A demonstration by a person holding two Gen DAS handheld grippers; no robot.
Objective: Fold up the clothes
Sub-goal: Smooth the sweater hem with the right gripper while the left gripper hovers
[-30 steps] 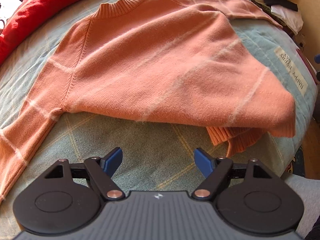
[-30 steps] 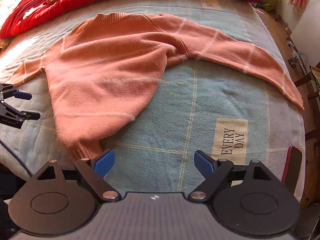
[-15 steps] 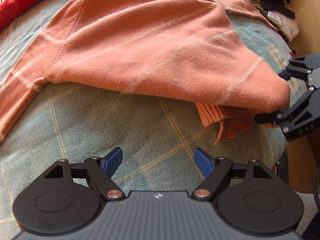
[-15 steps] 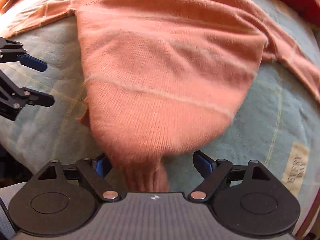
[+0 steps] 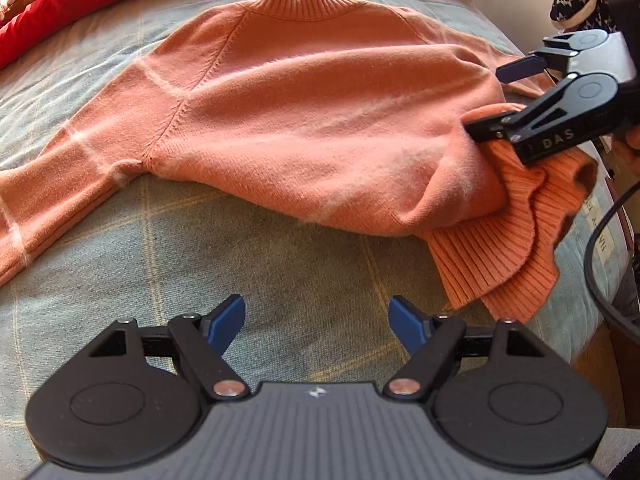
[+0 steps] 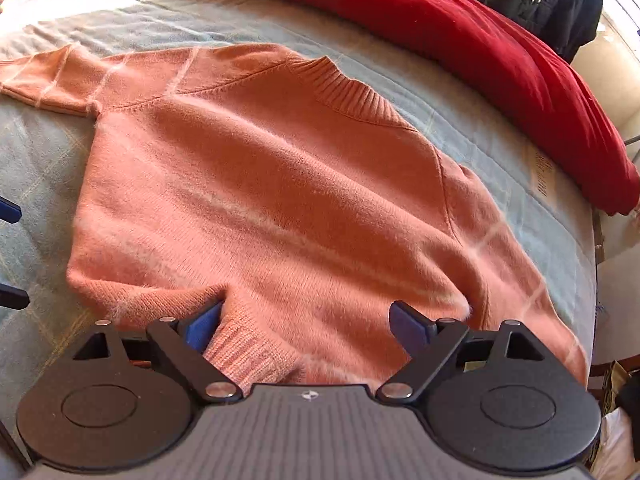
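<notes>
- My left gripper is standing wide open over the bare bedspread, holding nothing. The orange sweater is lying just past its jaws.
- My right gripper is gaping wide around the sweater's ribbed hem, not pinching yet.
- If I am closing on too little, the soft hem may be slipping out.
- A red blanket is lying far beyond the jaws.

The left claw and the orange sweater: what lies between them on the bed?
Only bare blue-green bedcover between the left claw and the sweater, in the left wrist view.
</notes>
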